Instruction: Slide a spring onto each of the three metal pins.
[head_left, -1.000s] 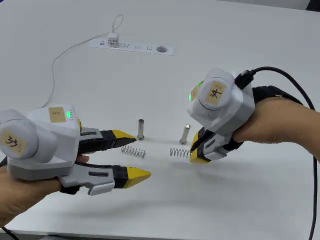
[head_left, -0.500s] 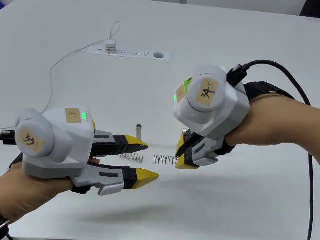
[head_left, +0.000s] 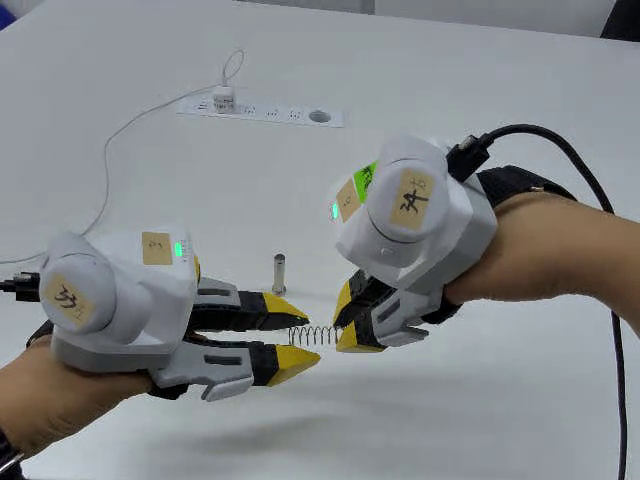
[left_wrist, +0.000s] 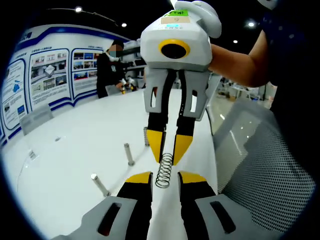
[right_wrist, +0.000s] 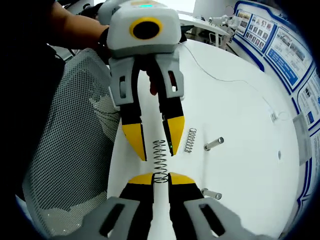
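Head view: the right gripper (head_left: 346, 322) pinches one end of a spring (head_left: 312, 335). The left gripper (head_left: 305, 333) has its jaws spread around the other end, and an upright pin (head_left: 279, 272) stands behind. Left gripper view: three pins (left_wrist: 129, 154) stand on the white table (left_wrist: 75, 150). Right gripper view: a second spring (right_wrist: 190, 140) lies loose beside two of the pins.

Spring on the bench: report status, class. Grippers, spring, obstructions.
Right gripper shut on spring, one end. Left gripper open around other end. Pins bare; second spring lies beside them.
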